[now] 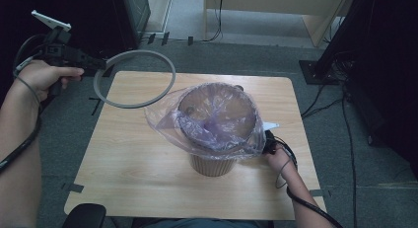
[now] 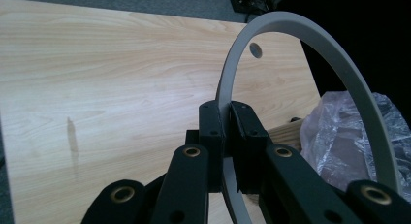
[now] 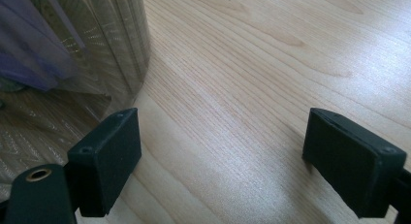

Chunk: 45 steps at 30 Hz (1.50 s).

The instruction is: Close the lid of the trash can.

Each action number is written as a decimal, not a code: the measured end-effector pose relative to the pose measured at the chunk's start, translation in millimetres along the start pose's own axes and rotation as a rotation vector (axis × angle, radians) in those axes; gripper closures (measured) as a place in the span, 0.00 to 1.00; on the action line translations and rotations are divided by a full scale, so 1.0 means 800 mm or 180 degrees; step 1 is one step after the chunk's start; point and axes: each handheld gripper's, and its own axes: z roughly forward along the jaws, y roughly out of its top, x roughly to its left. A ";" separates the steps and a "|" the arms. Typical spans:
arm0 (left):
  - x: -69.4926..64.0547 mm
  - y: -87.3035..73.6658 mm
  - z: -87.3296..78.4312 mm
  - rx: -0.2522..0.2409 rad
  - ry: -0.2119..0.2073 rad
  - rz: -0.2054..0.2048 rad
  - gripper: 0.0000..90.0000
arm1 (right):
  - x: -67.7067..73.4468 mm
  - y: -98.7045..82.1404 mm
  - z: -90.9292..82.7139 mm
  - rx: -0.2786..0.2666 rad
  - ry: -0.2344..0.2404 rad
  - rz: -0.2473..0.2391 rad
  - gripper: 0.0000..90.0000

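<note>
Over wooden table (image 1: 123, 154), grey carpet around: left fingers pinching ring (image 1: 135, 79); right fingers spread.

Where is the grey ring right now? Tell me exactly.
In the high view the grey ring hangs above the table's far left corner, clamped in the left tongs, just left of the bag-lined bin.

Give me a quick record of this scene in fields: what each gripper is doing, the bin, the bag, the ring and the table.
left gripper: shut on the grey plastic ring, held above the table's far left corner
right gripper: open, low beside the bin, nothing between its jaws
bin: tan ribbed round waste bin, upright on the table
bag: clear purplish plastic bag, lining the bin, draped over its rim
ring on bin: not yet
table: light wooden table
</note>
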 end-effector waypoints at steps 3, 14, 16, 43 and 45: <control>-0.009 0.004 0.007 0.0032 -0.0023 0.0049 0.94 | 0.000 0.000 0.000 0.0000 0.0000 -0.0003 0.15; -0.041 0.013 0.031 0.0124 -0.0117 0.0180 0.94 | 0.000 0.000 0.000 0.0000 0.0000 0.0001 0.15; -0.047 0.015 0.034 0.0140 -0.0129 0.0210 0.94 | 0.000 0.000 0.000 -0.0001 0.0000 -0.0003 0.15; -0.110 0.008 0.098 0.0462 -0.0361 0.0665 0.94 | 0.000 0.000 0.000 -0.0001 0.0001 -0.0004 0.15; -0.114 0.006 0.103 0.0481 -0.0371 0.0703 0.94 | 0.000 0.000 0.000 -0.0001 0.0001 -0.0004 0.15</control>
